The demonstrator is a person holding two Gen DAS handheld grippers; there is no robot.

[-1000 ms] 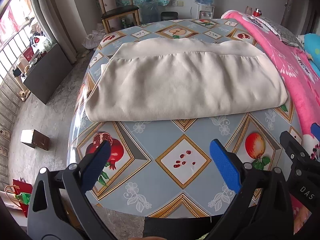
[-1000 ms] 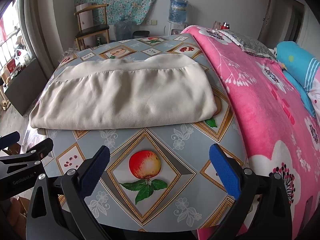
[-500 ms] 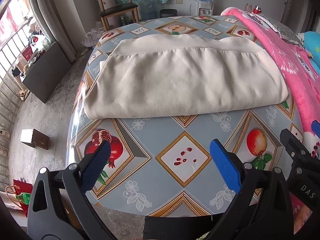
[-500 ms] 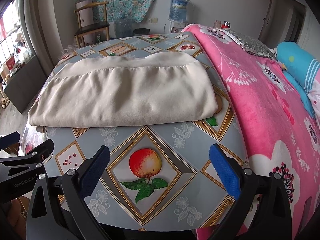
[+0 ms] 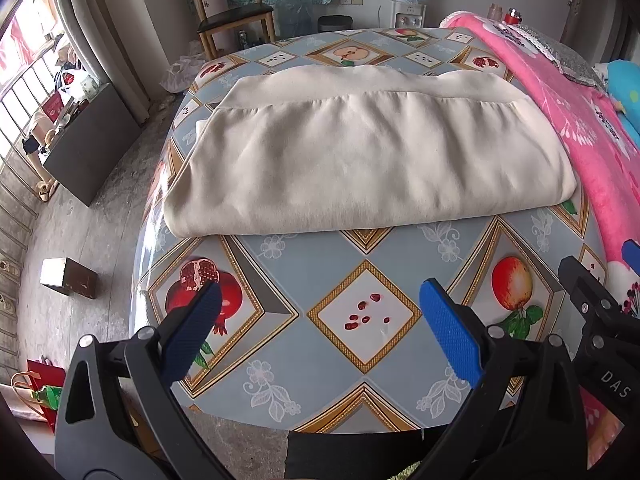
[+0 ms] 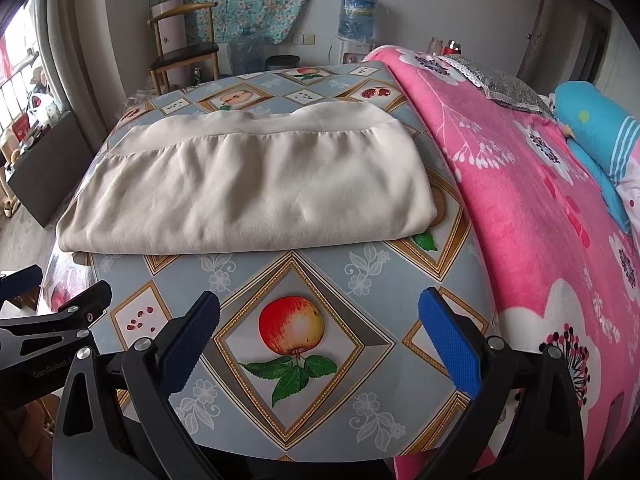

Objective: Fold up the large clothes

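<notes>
- Left hand-held gripper (image 5: 320, 328): jaws spread wide, blue pads (image 5: 450, 338) facing each other, nothing between them; it hovers over the near edge of the counter, above a tile printed with pomegranate seeds
- Right hand-held gripper (image 6: 319, 330): jaws likewise spread wide and empty, held over the near edge of the counter above a printed apple; in the left wrist view its black frame shows at the right margin, beside the left one
- Counter (image 5: 360, 384): covered by a glossy blue-grey cloth with gold-framed diamond panels of fruit; the near strip under both grippers is bare
- Cream garment (image 5: 372, 160): lies flat on the counter, folded into a wide rectangle with a rounded fold along its near edge and a plain band along its far edge; well apart from both grippers; its left corner reaches the counter's left edge, its right end lies close to the pink blanket
- Pink blanket (image 6: 532, 208): floral, on a bed touching the counter's right side; a blue pillow (image 6: 596, 128) lies farther right
- Wooden chair (image 6: 182, 48): stands beyond the counter's far end, against a floral wall hanging
- Water dispenser (image 6: 356, 20): bottle on top, near the far wall
- Small box (image 5: 68, 278): on the concrete floor left of the counter
</notes>
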